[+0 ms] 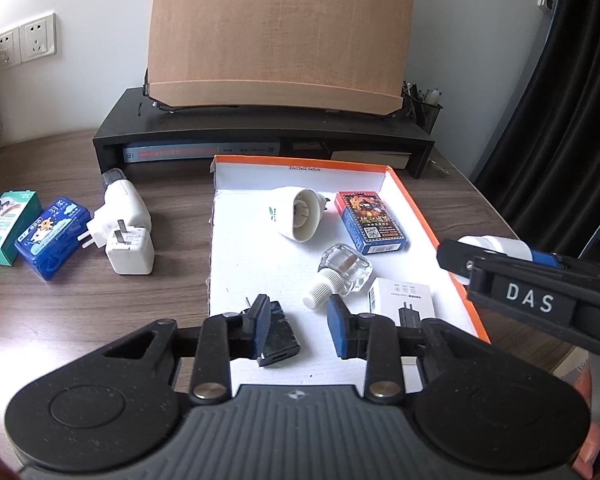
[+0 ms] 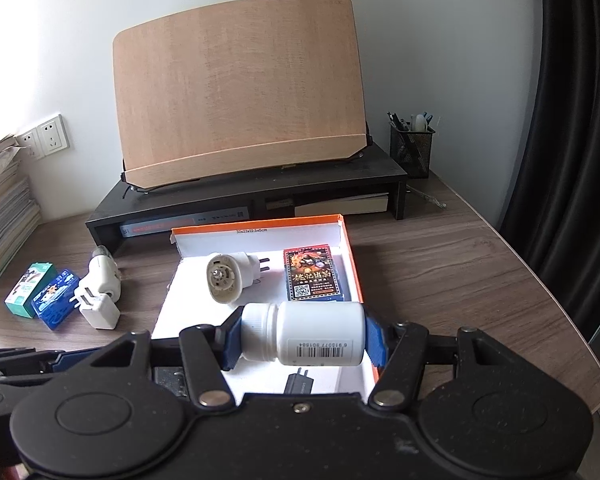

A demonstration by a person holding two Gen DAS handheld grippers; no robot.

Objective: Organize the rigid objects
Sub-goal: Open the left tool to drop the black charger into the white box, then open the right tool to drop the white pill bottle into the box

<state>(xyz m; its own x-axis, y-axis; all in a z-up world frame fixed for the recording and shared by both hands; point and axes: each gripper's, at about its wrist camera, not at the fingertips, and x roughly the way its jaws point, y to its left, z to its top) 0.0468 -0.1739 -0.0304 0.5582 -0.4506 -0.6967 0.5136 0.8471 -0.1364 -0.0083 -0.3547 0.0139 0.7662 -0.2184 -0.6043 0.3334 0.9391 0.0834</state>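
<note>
An orange-rimmed white box [image 1: 420, 208] lies open on the desk. In it are a white plug-in device [image 1: 296, 216], a card pack [image 1: 370, 220], a clear glass bottle [image 1: 344, 272], a small white charger carton [image 1: 404, 300] and a black charger [image 1: 280, 336]. My left gripper [image 1: 300, 328] hovers over the box's near end, jaws apart with nothing pressed between them; its left finger overlaps the black charger. My right gripper [image 2: 302, 340] is shut on a white pill bottle [image 2: 320, 332], held sideways above the box's near right corner.
Left of the box sit two white plug adapters [image 1: 124, 220], a blue case [image 1: 52, 236] and a green carton [image 1: 6, 228]. A black monitor riser [image 1: 260, 136] with a wooden board stands behind. A mesh pen cup [image 2: 412, 148] is at back right, stacked papers far left.
</note>
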